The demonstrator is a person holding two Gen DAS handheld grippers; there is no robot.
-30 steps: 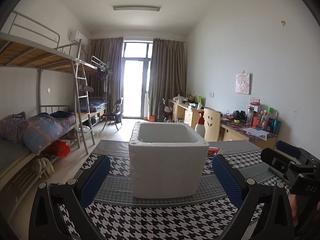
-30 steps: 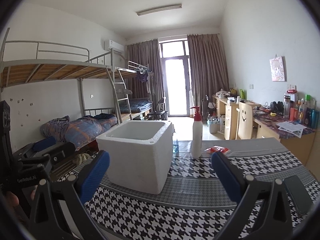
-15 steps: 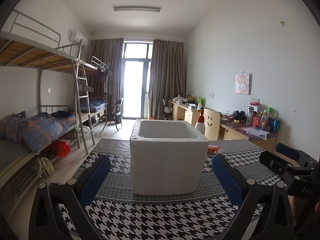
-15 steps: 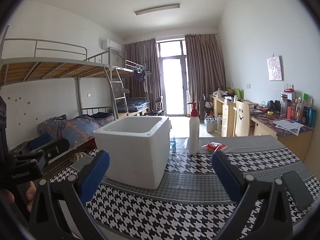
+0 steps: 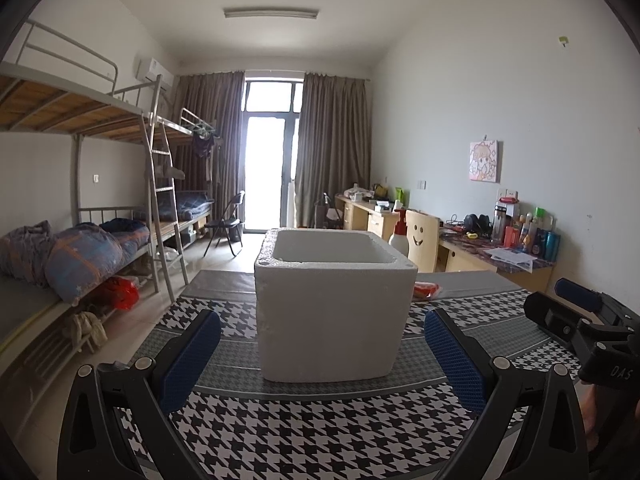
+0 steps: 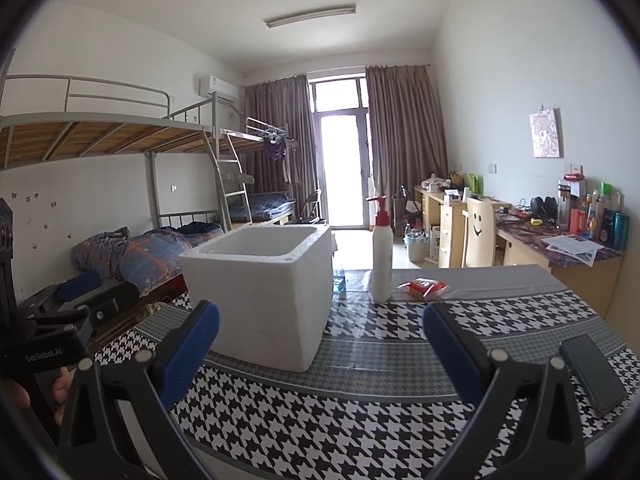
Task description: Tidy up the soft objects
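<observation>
1. Left wrist view: the left tongs (image 5: 322, 356) fill the lower frame with their blue pads spread wide and nothing between them, held level over the houndstooth bench (image 5: 320, 432). They face the near wall of the white foam box (image 5: 334, 312), which stands upright at centre frame, open at the top, so it probably serves as the bin for the soft things. A red packet (image 5: 427, 290) lies on the bench just right of the box, partly hidden by its corner. The right tongs (image 5: 576, 312) show at the right edge, too side-on in this view to judge their gap

2. Right wrist view: the right tongs (image 6: 320, 340) gape in the lower frame, empty, above the bench. The foam box sits left of centre, and a white pump bottle (image 6: 381, 256) stands upright just right of it. The red packet lies flat beside the bottle, toward centre right, and looks like the soft item to collect; reaching it would mean going past the bottle. A dark phone (image 6: 592, 372) rests at lower right, well apart. The left tongs appear at the left edge, held by a hand (image 6: 60, 390)
</observation>
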